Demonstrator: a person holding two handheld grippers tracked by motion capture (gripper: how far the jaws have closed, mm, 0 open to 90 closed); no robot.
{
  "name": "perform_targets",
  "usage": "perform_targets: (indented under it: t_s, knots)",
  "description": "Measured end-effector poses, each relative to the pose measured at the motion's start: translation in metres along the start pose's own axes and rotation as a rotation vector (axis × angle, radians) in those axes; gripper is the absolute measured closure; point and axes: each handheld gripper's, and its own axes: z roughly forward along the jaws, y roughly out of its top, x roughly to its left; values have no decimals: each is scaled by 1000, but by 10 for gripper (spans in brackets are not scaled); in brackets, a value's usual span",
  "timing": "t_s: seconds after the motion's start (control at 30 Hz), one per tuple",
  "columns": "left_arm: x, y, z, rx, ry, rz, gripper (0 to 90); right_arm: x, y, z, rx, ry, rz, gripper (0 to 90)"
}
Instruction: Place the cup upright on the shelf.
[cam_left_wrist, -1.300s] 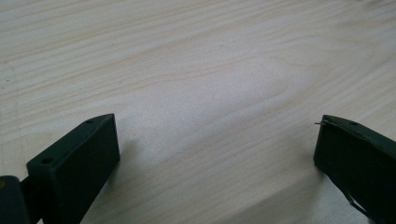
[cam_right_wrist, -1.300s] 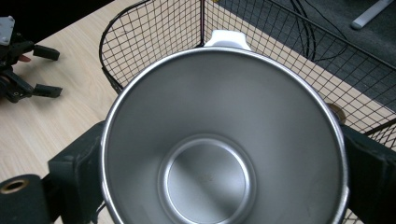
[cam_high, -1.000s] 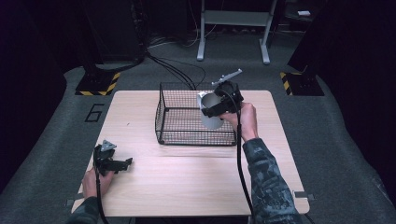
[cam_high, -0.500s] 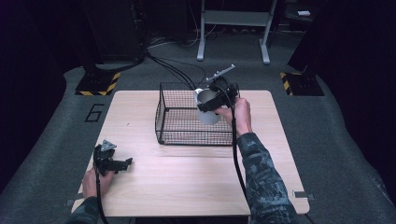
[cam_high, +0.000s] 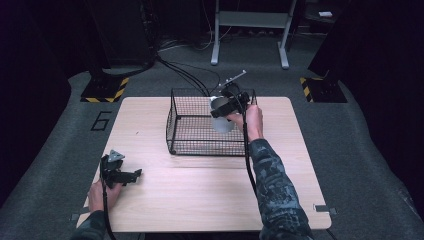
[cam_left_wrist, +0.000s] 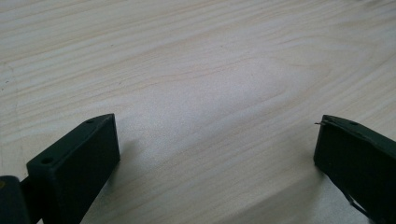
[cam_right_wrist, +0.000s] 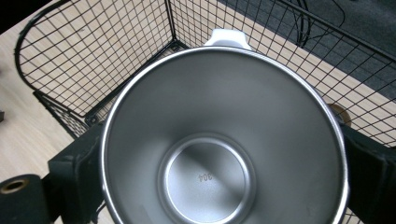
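Cup (cam_right_wrist: 224, 140): a round steel cup, brushed grey inside with a bright polished rim; the walls narrow down to a flat circular base. A white tab or handle sticks out past its far rim in the right gripper view. In the high view its outside (cam_high: 220, 116) reads pale grey to white.
Writing on the cup: "304" stamped in small digits on the inner base, seen upside down in the right gripper view.
Cup position: held up inside the right part of the wire basket (cam_high: 190, 122), its mouth turned towards the gripper's camera; whether it touches the basket floor cannot be told.
Right gripper (cam_high: 227, 106): jaws clamped on the cup, one black jaw against each side of it.
Left gripper (cam_high: 121, 176): rests at the near left of the table (cam_high: 200, 195), well apart from the basket; jaws spread wide over bare wood with nothing between them.
Wire basket: black mesh, rectangular with rounded corners, standing on the far middle of the table.
Table: light wood grain.
Other writing: a large "6" (cam_high: 101, 120) marked on the grey floor to the left of the table.
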Motion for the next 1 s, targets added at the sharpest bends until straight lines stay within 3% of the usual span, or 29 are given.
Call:
perform_targets:
  t_s: [0.67, 1.0]
  knots:
    - [0, 0, 0, 4, -1, 1, 3, -6, -11, 49, 76, 12, 63, 58]
    - [0, 0, 0, 4, -1, 2, 3, -3, -20, 66, 109, 21, 81, 58]
